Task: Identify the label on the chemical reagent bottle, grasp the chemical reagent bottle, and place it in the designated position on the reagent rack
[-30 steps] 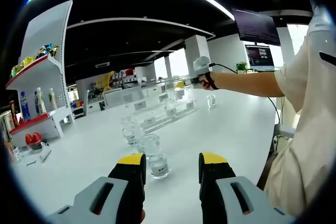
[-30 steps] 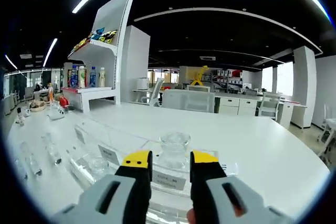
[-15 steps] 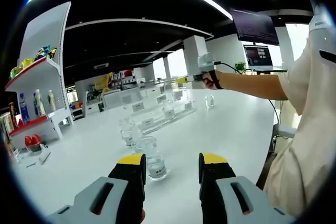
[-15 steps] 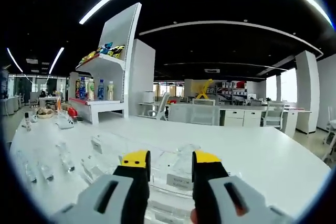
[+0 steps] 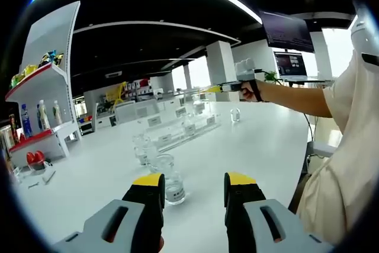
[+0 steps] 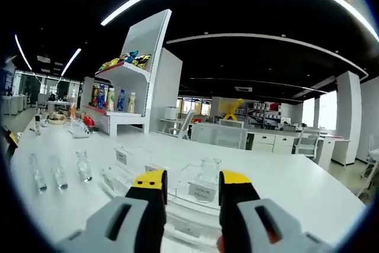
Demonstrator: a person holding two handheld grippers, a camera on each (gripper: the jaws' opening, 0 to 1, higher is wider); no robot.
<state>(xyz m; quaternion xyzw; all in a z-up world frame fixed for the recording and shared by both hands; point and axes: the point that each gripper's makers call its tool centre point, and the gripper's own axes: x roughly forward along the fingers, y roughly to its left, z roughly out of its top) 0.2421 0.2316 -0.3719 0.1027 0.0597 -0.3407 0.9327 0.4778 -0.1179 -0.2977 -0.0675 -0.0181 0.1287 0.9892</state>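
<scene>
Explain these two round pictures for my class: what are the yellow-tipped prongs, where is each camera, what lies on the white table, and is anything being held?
A person holds a hand-held gripper in each hand, and a fisheye camera rides on each one, looking forward along its two yellow-tipped jaws. In the left gripper view, the left hand-held gripper hovers open, with a clear reagent bottle standing on the white table just beyond its jaws. Further off lies a clear acrylic reagent rack with white labels. The person's outstretched arm holds the other gripper above the rack. In the right gripper view, the right hand-held gripper is open over that rack, where a bottle sits behind a label. Small vials stand nearby. Neither gripper holds anything.
</scene>
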